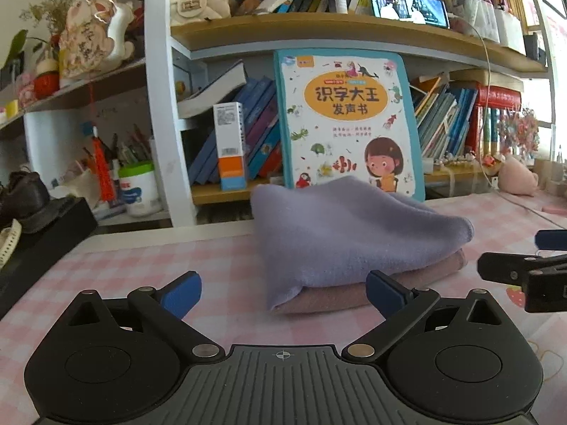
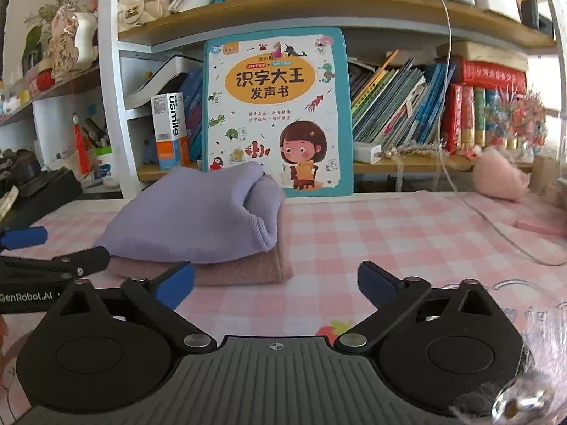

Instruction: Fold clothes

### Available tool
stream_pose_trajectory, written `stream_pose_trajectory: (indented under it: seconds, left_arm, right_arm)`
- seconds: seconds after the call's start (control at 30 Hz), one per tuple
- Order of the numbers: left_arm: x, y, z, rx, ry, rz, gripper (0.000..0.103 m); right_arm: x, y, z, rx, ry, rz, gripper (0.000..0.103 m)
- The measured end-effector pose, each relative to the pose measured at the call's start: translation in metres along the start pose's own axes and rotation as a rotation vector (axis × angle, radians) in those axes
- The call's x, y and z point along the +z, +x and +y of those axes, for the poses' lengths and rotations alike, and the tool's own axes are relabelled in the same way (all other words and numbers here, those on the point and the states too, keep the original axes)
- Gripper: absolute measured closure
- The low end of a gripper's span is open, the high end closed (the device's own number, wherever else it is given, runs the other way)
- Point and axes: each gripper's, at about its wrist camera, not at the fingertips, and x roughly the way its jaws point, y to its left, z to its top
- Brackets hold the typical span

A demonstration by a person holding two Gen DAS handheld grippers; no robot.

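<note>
Folded clothes (image 1: 347,241) beyond both open jaws

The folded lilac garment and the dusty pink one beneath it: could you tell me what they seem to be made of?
The folded lilac garment looks like a soft knit or fleece: matte, slightly fuzzy, with rounded, thick folds. The folded dusty pink garment beneath it shows a similar matte, fuzzy surface, so probably a similar fabric; the exact fibre cannot be told. Both lie on the pink checked tablecloth, which appears smooth and flat.

Checked tabletop (image 2: 372,233) lies open at 3 o'clock of the folded clothes stack (image 2: 212,226) — picture book (image 2: 276,106) blocks 12, white cable (image 2: 496,233) crosses far right.
</note>
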Motion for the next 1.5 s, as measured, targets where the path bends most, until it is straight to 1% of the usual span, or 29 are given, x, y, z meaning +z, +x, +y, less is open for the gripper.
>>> stream_pose_trajectory:
  seconds: [0.1,0.2,0.43,0.73,1.5]
  left_arm:
    - [-0.002,-0.003,0.004,0.031,-0.022,-0.007,0.002]
    - [-0.003,-0.005,0.005,0.043,-0.032,-0.007,0.0]
    - [-0.004,-0.004,0.005,0.04,-0.032,0.005,0.0]
    - [-0.004,-0.003,0.002,0.023,-0.016,0.012,0.0]
    - [-0.003,-0.001,-0.001,0.022,-0.005,0.027,0.0]
  right_arm:
    - [-0.002,-0.006,0.003,-0.035,-0.02,-0.026,0.001]
    - [-0.003,-0.009,0.007,-0.051,-0.044,-0.037,0.001]
    - [-0.003,-0.001,0.017,-0.044,-0.11,0.006,0.0]
    - [-0.004,0.003,0.013,-0.055,-0.086,0.03,0.0]
    - [-0.003,0.006,0.014,-0.042,-0.093,0.049,0.0]
